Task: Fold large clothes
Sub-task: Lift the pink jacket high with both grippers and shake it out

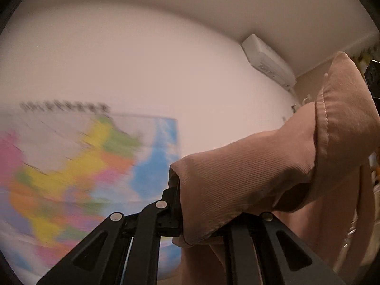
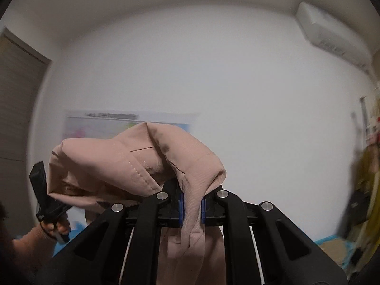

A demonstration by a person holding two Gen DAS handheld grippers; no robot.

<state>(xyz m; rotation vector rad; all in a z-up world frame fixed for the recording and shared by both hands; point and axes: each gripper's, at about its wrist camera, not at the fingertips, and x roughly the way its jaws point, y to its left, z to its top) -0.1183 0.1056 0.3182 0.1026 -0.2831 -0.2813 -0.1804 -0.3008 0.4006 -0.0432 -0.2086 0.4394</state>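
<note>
Garment, a tan-pink ribbed-fabric piece with stitched hems (image 2: pixel 190 168), is raised aloft, bunched over both tongs. Right gripper (image 2: pixel 192 207) pinches a fold between its blue pads. Left gripper (image 1: pixel 201 216) is buried in cloth; apparently clamped on it. No fold visible: task judged early, with spreading and folding outstanding.

— Where is the left wrist view taken from?
— From behind the left gripper (image 1: pixel 187 204), tilted up at the wall; the map poster (image 1: pixel 78 166) is seen close and blurred, the air conditioner (image 1: pixel 268 61) high to the right.
— And the right wrist view?
— The same wall is faced from farther back, over the right gripper (image 2: pixel 192 204). Map poster (image 2: pixel 99 123), air conditioner (image 2: pixel 332 38) and pink garment (image 2: pixel 142 163) are shared.
</note>
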